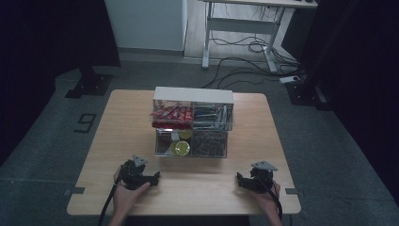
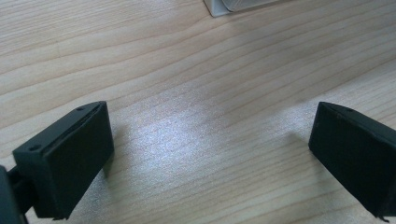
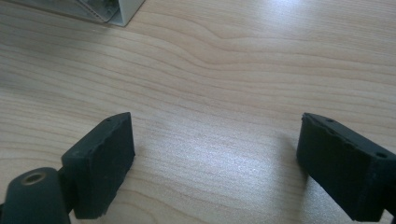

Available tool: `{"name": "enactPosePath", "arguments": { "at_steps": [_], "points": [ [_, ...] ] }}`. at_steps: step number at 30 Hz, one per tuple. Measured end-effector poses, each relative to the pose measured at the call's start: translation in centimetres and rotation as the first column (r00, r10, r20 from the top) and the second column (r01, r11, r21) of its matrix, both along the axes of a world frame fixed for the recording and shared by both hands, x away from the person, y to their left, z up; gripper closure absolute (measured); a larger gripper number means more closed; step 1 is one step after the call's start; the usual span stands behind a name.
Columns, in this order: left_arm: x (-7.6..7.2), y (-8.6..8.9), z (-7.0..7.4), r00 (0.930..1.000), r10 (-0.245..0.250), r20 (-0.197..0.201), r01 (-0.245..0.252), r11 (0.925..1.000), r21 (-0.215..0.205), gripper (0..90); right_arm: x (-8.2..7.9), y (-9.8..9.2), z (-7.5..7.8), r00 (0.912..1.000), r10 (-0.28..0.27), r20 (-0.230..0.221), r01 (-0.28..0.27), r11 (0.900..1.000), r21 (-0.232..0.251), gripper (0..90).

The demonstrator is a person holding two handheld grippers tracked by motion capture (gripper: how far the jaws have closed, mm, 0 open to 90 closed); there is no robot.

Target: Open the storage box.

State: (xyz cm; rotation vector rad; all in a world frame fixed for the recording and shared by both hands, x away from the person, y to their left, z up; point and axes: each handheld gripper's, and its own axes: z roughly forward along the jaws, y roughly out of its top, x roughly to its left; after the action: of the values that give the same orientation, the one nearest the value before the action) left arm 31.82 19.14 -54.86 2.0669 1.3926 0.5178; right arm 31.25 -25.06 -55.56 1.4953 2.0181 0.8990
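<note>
Left hand-held gripper [image 1: 156, 178] is resting low over the light wood-grain desk [image 1: 122, 122], near its front edge, jaws standing wide with nothing between them. Right hand-held gripper [image 1: 238, 179] is sitting likewise on the person's right side, jaws also spread wide and empty. In the high view both are pointing inward toward the desk's centre line, well apart from one another.

The nearest thing to both is the clear two-tier plastic organiser box with a white top [image 1: 193, 122], standing upright at mid-desk. Its long axis is running left to right, parallel to the front edge, and its open face is looking toward the person. The upper tier is carrying red wrapped packets [image 1: 171, 113] at left and dark packets [image 1: 211, 114] at right; the lower tier is showing a round yellow-lidded container [image 1: 180, 148] at left.

The high view is giving the whole box and its contents. The left gripper view is giving bare wood between the pads [image 2: 70, 163] and a pale corner of the box [image 2: 219, 7] at the top edge. The right gripper view is giving the opposite box corner [image 3: 116, 11] at upper left.

Open desk surface is lying between the grippers and the box front, and along both sides of the box out to the desk edges.
</note>
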Motion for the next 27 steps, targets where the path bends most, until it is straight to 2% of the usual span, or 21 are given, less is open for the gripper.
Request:
{"name": "enactPosePath", "arguments": {
  "at_steps": [6, 9, 10, 14, 16, 17, 23, 26, 27],
  "points": [
    [-0.4, 0.0, 0.0, 0.9999, 0.009, 0.011, -0.009, 0.9999, -0.005, 1.8, 0.0, 0.0, 0.0, 1.0000, -0.006, 0.004, 0.006, 1.000, 0.003, 13.8],
    [-0.8, 0.0, 0.1, 0.9996, 0.012, 0.025, -0.012, 0.9999, -0.009, 10.5, 0.0, 0.0, 0.0, 0.9999, -0.012, 0.004, 0.012, 1.000, 0.004, 13.9],
    [-1.2, 0.1, 0.1, 0.9989, 0.027, 0.038, -0.026, 0.9995, -0.016, 14.5, 0.0, -0.1, 0.0, 0.9998, -0.017, 0.005, 0.017, 1.000, 0.004, 14.0],
    [-1.4, 0.3, 0.1, 0.9985, 0.037, 0.040, -0.036, 0.9992, -0.018, 16.6, 0.0, -0.1, 0.0, 0.9998, -0.019, 0.005, 0.019, 1.000, 0.003, 14.0],
    [-1.6, 0.4, 0.2, 0.9963, 0.071, 0.050, -0.070, 0.9973, -0.022, 17.9, -0.1, -0.1, 0.0, 0.9998, -0.018, 0.004, 0.018, 1.000, 0.004, 14.0],
    [-1.7, 0.5, 0.2, 0.9955, 0.078, 0.053, -0.077, 0.9968, -0.023, 21.6, -0.1, -0.1, 0.0, 0.9998, -0.018, 0.004, 0.018, 1.000, 0.004, 14.1],
    [-2.0, 0.8, 0.4, 0.9952, 0.085, 0.049, -0.083, 0.9959, -0.035, 32.7, -0.1, -0.1, 0.0, 0.9998, -0.018, 0.004, 0.018, 1.000, 0.003, 14.0],
    [-2.1, 1.1, 0.7, 0.9961, 0.078, 0.041, -0.075, 0.9946, -0.072, 37.3, -0.1, -0.2, 0.0, 0.9999, -0.017, 0.004, 0.017, 1.000, 0.003, 14.1],
    [-2.1, 1.1, 0.7, 0.9961, 0.078, 0.041, -0.075, 0.9946, -0.072, 38.9, -0.1, -0.2, 0.0, 0.9999, -0.017, 0.004, 0.017, 1.000, 0.003, 14.1]
  ]
}}
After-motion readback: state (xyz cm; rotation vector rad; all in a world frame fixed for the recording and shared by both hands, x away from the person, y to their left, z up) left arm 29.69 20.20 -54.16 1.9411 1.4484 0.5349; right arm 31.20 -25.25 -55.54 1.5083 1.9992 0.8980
